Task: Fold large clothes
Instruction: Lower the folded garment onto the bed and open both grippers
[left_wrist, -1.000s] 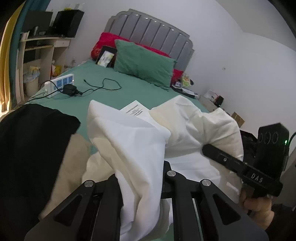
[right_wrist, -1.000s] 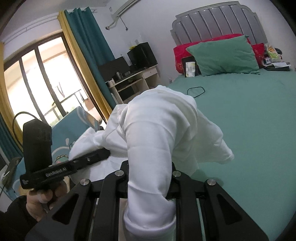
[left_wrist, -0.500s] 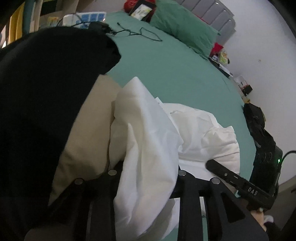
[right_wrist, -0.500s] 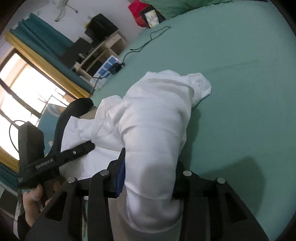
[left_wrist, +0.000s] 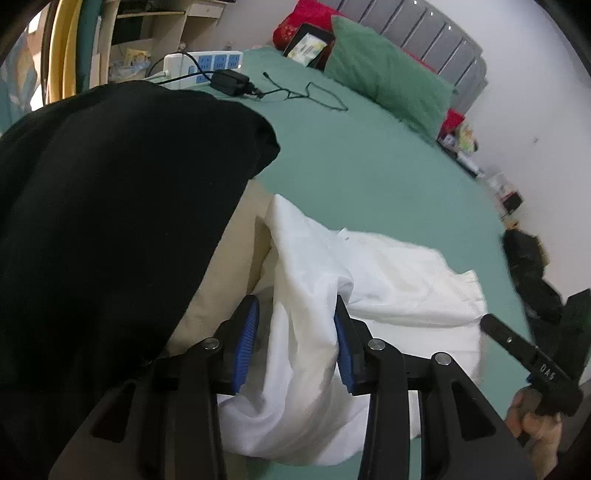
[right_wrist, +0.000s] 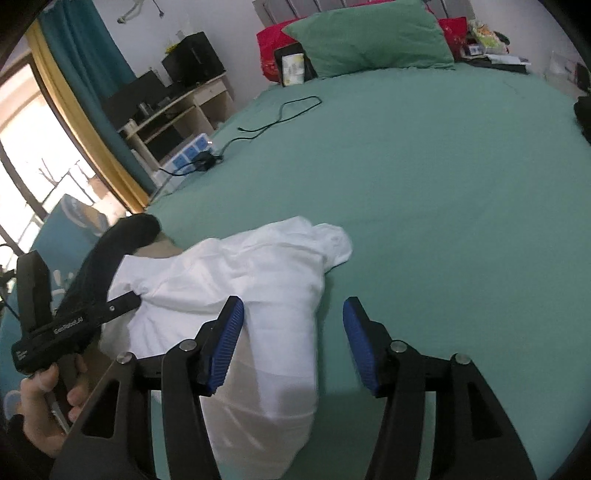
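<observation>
White garment (right_wrist: 236, 280) is lying lengthwise toward the headboard on the green bed (right_wrist: 443, 184), both the left gripper (left_wrist: 295, 332) and the right gripper (right_wrist: 293, 332) gaping wide around it.

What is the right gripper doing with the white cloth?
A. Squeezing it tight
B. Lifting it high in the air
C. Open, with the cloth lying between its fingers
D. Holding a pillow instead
C: the right gripper is wide open, with the white cloth lying on the bed and green sheet showing beside its right finger.
</observation>
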